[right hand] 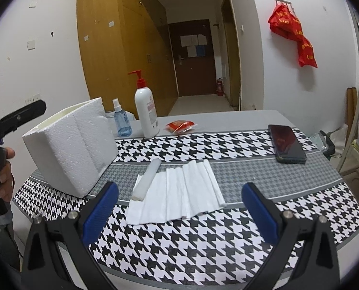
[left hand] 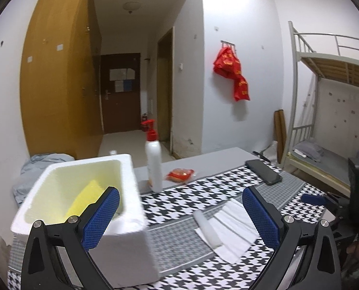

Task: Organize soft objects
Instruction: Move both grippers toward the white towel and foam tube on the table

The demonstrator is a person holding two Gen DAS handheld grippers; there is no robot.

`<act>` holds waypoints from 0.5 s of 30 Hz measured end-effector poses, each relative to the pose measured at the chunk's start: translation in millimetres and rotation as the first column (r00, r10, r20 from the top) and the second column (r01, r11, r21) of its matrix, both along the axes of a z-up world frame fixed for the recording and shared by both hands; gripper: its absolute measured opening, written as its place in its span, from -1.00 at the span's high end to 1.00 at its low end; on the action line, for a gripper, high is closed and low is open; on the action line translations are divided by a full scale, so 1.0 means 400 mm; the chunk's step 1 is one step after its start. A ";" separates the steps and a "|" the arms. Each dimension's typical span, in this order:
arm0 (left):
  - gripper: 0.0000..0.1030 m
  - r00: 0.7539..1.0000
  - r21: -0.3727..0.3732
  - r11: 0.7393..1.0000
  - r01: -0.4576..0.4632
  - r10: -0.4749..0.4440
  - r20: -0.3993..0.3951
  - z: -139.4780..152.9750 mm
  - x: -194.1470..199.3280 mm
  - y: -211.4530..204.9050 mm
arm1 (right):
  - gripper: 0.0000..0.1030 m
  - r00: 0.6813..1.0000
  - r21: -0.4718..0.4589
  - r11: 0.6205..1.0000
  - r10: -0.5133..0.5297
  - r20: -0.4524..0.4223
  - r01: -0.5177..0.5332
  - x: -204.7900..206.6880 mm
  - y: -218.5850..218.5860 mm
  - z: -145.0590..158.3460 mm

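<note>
A white foam box [left hand: 82, 207] [right hand: 70, 145] stands at the table's left; a yellow soft object [left hand: 85, 198] lies inside it. A pleated white cloth [right hand: 179, 191] [left hand: 230, 227] lies flat on the houndstooth tablecloth, with a white foam stick [right hand: 146, 178] [left hand: 207, 228] across its left edge. My left gripper [left hand: 180, 215] is open, its left finger over the box's rim and its right finger beside the cloth. My right gripper [right hand: 179, 210] is open with nothing between its fingers, held just in front of the cloth.
A white pump bottle [right hand: 146, 111] [left hand: 153, 162], a blue spray bottle [right hand: 121, 119], a red packet [right hand: 180, 125] [left hand: 180, 175] and a black phone [right hand: 286, 143] [left hand: 263, 171] sit farther back. A hand [right hand: 5, 176] holds the left gripper's grip. A bunk bed [left hand: 324, 111] stands right.
</note>
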State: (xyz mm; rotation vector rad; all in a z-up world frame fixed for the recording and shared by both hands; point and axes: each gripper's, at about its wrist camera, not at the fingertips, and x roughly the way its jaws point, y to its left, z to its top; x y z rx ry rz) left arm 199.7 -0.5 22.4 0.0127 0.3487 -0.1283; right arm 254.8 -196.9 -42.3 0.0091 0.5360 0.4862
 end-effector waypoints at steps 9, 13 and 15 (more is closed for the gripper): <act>-0.98 0.998 0.000 0.999 0.054 -0.054 -0.019 -0.031 0.005 -0.065 | -1.00 1.000 0.008 1.000 0.003 -0.003 -0.003 0.002 -0.025 -0.011; -0.98 0.997 0.005 0.997 0.077 -0.076 -0.026 -0.043 0.003 -0.095 | -1.00 1.000 0.013 1.000 0.007 0.001 -0.007 0.000 -0.037 -0.015; -0.98 0.996 0.010 0.997 0.082 -0.082 -0.033 -0.050 0.003 -0.109 | -1.00 1.000 0.007 1.000 0.003 0.000 -0.003 0.000 -0.041 -0.018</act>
